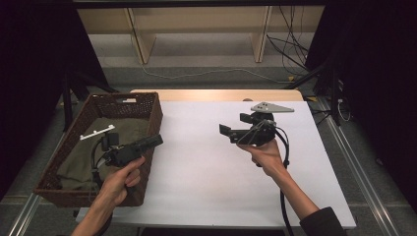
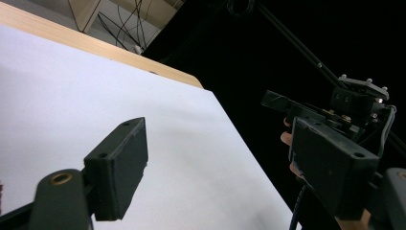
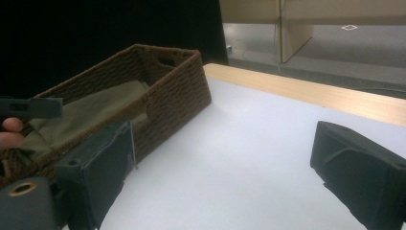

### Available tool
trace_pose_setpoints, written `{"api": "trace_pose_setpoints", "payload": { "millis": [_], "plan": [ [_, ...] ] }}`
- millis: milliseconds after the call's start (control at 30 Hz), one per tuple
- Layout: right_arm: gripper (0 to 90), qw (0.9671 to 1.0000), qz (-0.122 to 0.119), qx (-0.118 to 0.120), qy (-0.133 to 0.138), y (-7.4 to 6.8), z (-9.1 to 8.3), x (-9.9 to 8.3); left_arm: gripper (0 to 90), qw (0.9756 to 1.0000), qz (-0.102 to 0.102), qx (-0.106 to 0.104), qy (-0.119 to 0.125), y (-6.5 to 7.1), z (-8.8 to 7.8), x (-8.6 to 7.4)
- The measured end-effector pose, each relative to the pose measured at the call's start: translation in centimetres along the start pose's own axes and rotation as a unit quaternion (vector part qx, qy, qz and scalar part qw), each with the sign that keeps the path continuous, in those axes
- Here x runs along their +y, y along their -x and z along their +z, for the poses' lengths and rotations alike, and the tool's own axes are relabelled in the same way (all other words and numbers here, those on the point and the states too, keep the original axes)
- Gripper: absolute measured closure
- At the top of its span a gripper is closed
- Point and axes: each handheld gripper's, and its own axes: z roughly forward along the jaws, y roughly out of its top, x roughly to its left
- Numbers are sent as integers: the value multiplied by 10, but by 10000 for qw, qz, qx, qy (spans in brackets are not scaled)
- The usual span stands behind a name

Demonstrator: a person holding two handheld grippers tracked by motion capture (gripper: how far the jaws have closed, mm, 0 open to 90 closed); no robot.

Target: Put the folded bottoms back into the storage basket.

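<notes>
- A white surface (image 1: pixel 206 162) is sitting in a dark room, with wooden shelving and loose cables lying on the floor behind it.
- A brown woven basket (image 1: pixel 147 120) is resting on the surface's left edge, and an olive-green cloth (image 1: pixel 78 157) is lying crumpled inside it, filling most of the bottom.
- The left gripper (image 1: pixel 155 141) is hovering over the basket's near right side, its jaws standing wide apart and holding nothing; its tip is pointing out over the surface rather than at the cloth.
- The right gripper (image 1: pixel 225 131) is hanging above the middle of the surface, jaws also gaping and empty, aiming toward the basket.
- The cloth is looking soft, light and limp: it will probably sag and drape when lifted.
- Pinching a raised fold or an edge is likely working best, since a flat patch is giving the jaws little to bite.
- The basket is looking stiff but light, so it may slide if the cloth is snagging on the weave.
</notes>
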Motion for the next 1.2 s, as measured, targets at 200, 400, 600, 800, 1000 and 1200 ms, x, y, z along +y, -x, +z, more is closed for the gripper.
{"api": "trace_pose_setpoints", "payload": {
  "millis": [200, 400, 600, 800, 1000, 1200],
  "plan": [
    [88, 9999, 7, -80, 98, 2, -13, -11, 209, 10000, 29, -9, -46, 0, 2, -3],
    [90, 9998, 6, -78, 182, 3, -27, -20, 209, 10000, 47, -25, -71, 2, 5, -5],
    [90, 9997, -27, -128, 224, -1, -40, -31, 209, 9999, 72, -68, -67, 3, 5, -6],
    [90, 9995, -59, -160, 266, -3, -50, -38, 209, 9998, 124, -115, -90, 7, 8, -8],
    [90, 9994, -73, -210, 276, -4, -58, -46, 209, 9995, 239, -126, -162, 10, 13, -13],
    [91, 9993, -37, -262, 269, -5, -65, -55, 209, 9989, 356, -152, -268, 13, 20, -20]
  ]
}}
